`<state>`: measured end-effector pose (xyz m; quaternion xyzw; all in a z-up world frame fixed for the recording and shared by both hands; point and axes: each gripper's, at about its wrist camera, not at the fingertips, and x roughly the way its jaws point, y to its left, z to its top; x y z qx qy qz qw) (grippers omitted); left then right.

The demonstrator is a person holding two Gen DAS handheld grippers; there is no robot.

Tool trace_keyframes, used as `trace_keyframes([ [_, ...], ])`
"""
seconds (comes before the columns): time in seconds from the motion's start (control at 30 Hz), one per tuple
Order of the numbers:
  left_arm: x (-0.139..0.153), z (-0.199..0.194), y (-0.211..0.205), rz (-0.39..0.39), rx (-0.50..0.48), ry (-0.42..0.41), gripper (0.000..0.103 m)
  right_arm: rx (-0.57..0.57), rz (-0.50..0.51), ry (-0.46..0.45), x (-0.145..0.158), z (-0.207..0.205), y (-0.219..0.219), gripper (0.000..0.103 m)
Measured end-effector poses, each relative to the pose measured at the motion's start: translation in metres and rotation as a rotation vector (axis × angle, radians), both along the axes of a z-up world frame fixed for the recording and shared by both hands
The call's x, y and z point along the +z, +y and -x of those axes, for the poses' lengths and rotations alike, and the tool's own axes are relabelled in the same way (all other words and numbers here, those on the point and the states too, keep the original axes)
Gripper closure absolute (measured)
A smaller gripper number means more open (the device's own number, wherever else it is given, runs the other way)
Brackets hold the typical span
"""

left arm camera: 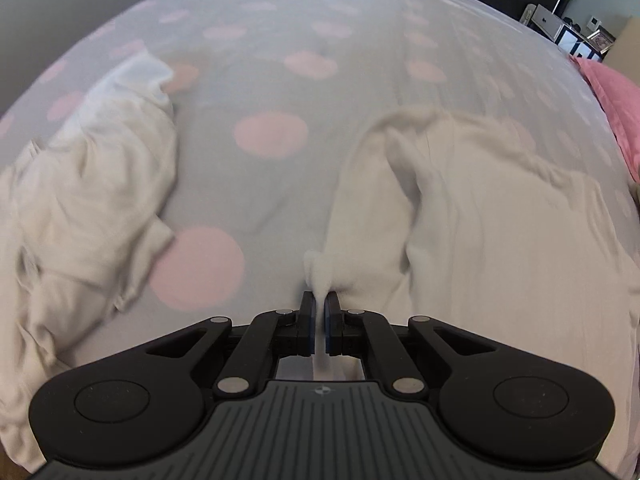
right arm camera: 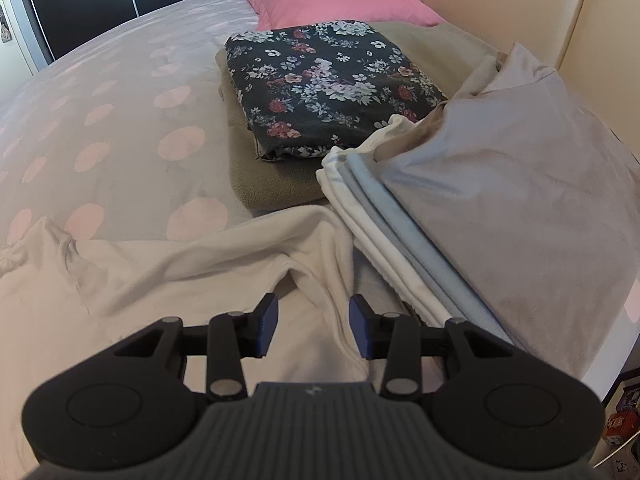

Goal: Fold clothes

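So my left gripper (left arm camera: pixel 320 300) pinches a corner of the cream garment (left arm camera: pixel 460 220) spread on the dotted bedsheet (left arm camera: pixel 272 60) to draw it over, while my right gripper (right arm camera: pixel 313 312) hovers spread above its edge, ready to pin it.

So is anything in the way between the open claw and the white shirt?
Nothing visible is. The right claw hangs open directly over the cream-white cotton shirt spread on the bed, fabric right between its fingers. The folded stack of white and blue clothes sits beside it.
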<state>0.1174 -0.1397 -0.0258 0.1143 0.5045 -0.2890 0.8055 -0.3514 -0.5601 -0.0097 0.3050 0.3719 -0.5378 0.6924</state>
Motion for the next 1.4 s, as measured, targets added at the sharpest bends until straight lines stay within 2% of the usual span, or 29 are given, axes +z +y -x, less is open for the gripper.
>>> trace_keyframes([
  [0.23,0.045,-0.044,-0.012,0.014,0.085,-0.113,0.101,0.012,0.018,0.008,0.004,-0.006,0.0,0.06],
  [0.33,0.064,-0.058,-0.015,0.004,0.111,-0.205,0.101,0.007,0.025,0.018,0.003,-0.005,-0.002,0.06],
  [0.43,0.08,-0.075,-0.011,0.021,0.182,-0.262,0.101,-0.006,0.02,0.022,0.001,-0.003,-0.005,0.06],
  [0.53,0.086,-0.089,-0.006,-0.005,0.263,-0.319,0.101,-0.015,0.015,0.026,-0.001,-0.001,-0.008,0.06],
  [0.63,0.081,-0.095,-0.003,-0.047,0.303,-0.381,0.101,-0.014,0.015,0.026,-0.002,-0.002,-0.009,0.06],
  [0.73,0.069,-0.094,-0.007,-0.093,0.276,-0.374,0.1,-0.007,0.014,0.027,-0.002,-0.004,-0.009,0.059],
  [0.8,0.062,-0.091,-0.011,-0.1,0.229,-0.339,0.098,0.004,0.013,0.028,-0.003,-0.006,-0.009,0.058],
  [1.03,0.051,-0.073,-0.023,-0.098,0.115,-0.294,0.075,0.068,0.016,0.009,-0.004,-0.016,-0.01,0.057],
  [1.13,0.046,-0.07,-0.03,-0.107,0.086,-0.283,0.068,0.107,0.021,-0.006,-0.004,-0.022,-0.009,0.056],
  [1.4,0.031,-0.072,-0.051,-0.11,0.016,-0.246,0.063,0.197,-0.001,-0.023,-0.013,-0.042,-0.021,0.056],
])
